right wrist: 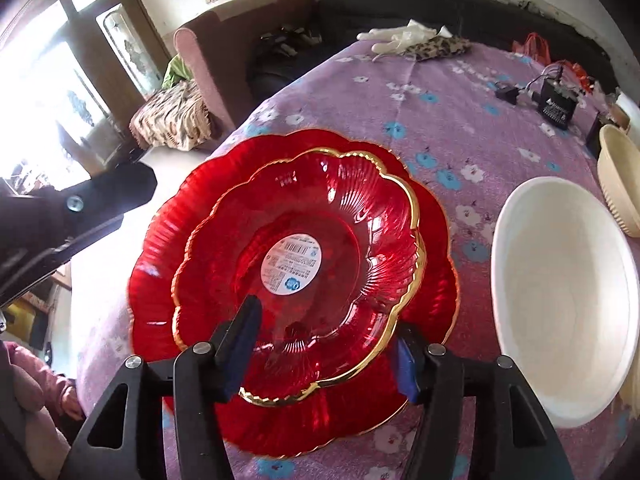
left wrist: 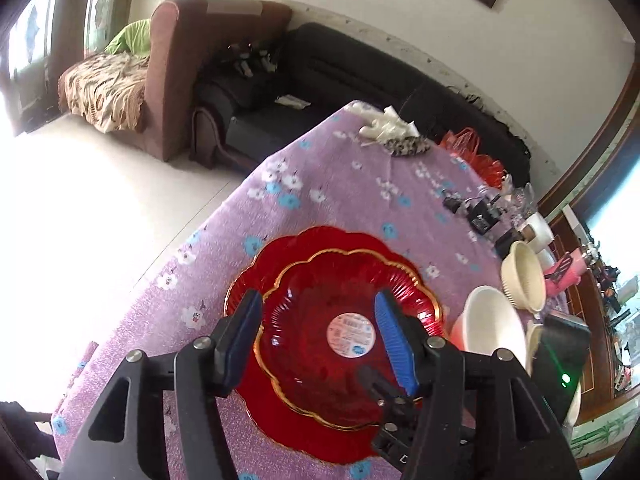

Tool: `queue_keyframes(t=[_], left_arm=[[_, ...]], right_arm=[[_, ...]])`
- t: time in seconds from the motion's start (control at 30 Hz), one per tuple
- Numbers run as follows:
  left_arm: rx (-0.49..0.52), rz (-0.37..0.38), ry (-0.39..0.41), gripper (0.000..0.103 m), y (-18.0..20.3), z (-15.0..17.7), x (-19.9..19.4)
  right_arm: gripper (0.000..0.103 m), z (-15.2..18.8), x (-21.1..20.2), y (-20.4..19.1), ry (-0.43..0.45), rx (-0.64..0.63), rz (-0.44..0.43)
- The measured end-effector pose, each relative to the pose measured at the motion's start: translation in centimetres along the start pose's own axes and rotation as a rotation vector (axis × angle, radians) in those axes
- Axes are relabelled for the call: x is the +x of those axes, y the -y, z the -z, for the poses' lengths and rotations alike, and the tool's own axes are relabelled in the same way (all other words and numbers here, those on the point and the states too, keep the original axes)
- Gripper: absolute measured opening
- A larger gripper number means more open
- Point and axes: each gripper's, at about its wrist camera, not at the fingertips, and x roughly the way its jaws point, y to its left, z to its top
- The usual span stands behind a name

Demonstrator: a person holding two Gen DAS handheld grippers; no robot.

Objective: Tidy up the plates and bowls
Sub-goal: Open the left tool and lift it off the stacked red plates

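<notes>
Purple floral table (right wrist: 460,120) carries red plates (right wrist: 436,288), white bowl (right wrist: 568,300), gloves (right wrist: 400,38).

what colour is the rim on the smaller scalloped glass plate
Gold, edging the smaller red scalloped glass plate; clearest in the right wrist view.

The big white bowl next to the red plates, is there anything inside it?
Empty. The right wrist view looks straight into the white bowl and shows only its plain white inside, nothing in it.
</notes>
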Motion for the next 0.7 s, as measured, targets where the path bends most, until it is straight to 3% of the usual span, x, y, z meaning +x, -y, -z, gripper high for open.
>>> queue_keyframes(t=[0.17, 0.53, 0.7], left_arm=[[-0.007, 0.01, 0.063, 0.067, 0.3, 0.0, -2.3], [0.015, 0.039, 0.105, 0.072, 1.6, 1.3, -5.1], [0.012, 0.043, 0.106, 0.072, 1.6, 2.0, -5.5]], right_arm=[[0.064, 0.1, -1.4, 0.3, -0.033, 0.055, -0.089], [0.064, 0.8, -3.2, 0.7, -0.006, 0.046, -0.025], [0.064, 1.5, -6.3, 1.2, 0.048, 0.013, -0.029]])
